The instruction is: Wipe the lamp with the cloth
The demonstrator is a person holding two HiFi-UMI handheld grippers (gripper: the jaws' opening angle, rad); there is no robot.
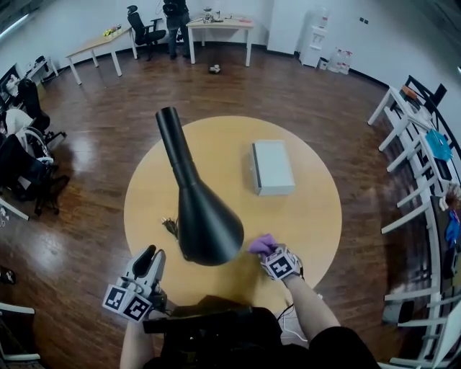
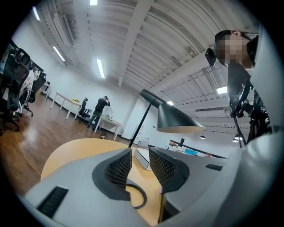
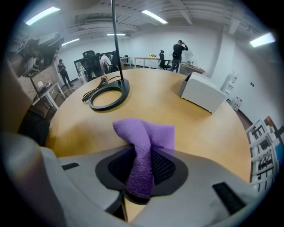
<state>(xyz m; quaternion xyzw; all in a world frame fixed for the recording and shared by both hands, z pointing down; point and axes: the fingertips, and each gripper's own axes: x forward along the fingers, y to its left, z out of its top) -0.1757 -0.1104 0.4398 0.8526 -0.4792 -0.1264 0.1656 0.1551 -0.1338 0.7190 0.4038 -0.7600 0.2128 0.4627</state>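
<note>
1. At the near left edge of the round wooden table, the left gripper is held level. Its jaws stand apart with nothing between them, as the left gripper view shows.
2. Just right of it rises the black lamp. Its wide cone shade hangs over the near part of the table, and its thin stem slants to the far left. The right gripper view shows the lamp's open ring base flat on the tabletop, with a dark cable trailing off its left side.
3. A purple cloth sits just beside the right rim of the shade. It is bunched into a fold that sticks out past the tongs over the tabletop.
4. The right gripper, angled steeply down at the near right of the table, has its jaws clamped on the cloth. The fabric fills the gap between the pads.
5. Further right and farther off, a white box lies on the table, well apart from the lamp.
6. Across the wooden floor, a person stands at a far desk.
</note>
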